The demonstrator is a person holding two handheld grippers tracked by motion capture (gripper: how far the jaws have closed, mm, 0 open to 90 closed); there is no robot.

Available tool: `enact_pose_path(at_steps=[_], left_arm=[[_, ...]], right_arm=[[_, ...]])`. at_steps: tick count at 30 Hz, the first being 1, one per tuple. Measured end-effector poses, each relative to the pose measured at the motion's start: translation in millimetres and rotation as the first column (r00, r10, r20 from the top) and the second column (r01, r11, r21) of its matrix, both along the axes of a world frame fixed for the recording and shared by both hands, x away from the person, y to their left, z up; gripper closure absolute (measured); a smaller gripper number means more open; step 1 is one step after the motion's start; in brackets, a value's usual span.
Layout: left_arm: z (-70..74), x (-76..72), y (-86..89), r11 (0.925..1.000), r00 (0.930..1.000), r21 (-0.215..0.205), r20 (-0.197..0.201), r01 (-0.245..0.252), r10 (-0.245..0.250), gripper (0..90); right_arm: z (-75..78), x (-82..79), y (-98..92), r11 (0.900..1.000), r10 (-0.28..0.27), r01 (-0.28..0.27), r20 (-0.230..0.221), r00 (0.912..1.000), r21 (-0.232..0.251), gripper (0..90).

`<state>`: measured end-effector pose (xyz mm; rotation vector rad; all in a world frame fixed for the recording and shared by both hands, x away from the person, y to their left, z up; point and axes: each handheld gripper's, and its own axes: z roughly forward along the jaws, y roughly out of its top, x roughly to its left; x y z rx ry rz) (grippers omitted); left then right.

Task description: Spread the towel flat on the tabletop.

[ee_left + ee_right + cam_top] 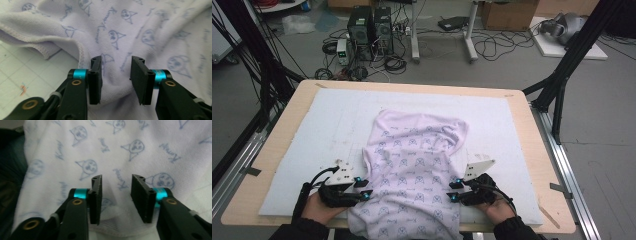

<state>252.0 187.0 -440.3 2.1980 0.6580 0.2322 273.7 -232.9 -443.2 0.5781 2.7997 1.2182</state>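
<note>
A pale printed garment point(414, 172) lies crumpled on the white mat point(312, 130) of the tabletop, its near end draped over the edge. I hold the left gripper point(365, 189) at its left hem, the right gripper point(454, 191) at its right. Both sets of jaws stand parted, gripping nothing, cloth beneath them. To grip well, I should pinch matching hem points and pull evenly.
</note>
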Motion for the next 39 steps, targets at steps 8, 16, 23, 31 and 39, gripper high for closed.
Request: enact_pose_path(at_steps=[8, 16, 23, 31, 39], left_arm=[[-0.5, -2.7, -0.3, 0.9999, 0.9999, 0.001, -0.008, 0.012, -0.012, 86.8], [15.6, -48.6, 21.8, 0.9993, 0.9992, -0.024, 0.027, 0.030, -0.029, 86.8], [25.7, -44.9, 26.5, 0.9972, 0.9968, -0.071, 0.076, -0.021, 0.026, 58.9], [5.4, -0.6, -0.6, 1.0000, 0.9998, -0.005, 0.020, -0.006, 0.006, 59.6], [-1.5, -1.5, -3.0, 0.9999, 1.0000, 0.013, 0.000, 0.003, -0.003, 87.4]], right_arm=[[0.9, -3.3, -0.3, 0.999, 0.040, -0.040, 0.000, 0.9992, 0.014, 88.1], [16.6, -40.5, -4.3, 0.991, 0.101, -0.102, 0.019, 0.9947, 0.081, 88.1], [30.2, -45.4, -8.0, 0.991, 0.072, -0.079, 0.063, 0.9953, 0.108, 77.4], [6.0, 5.8, 1.5, 1.000, -0.015, 0.015, 0.034, 0.9993, 0.007, 62.9], [2.7, 6.1, -0.6, 1.000, 0.023, -0.023, 0.023, 0.9995, 0.011, 86.7]])
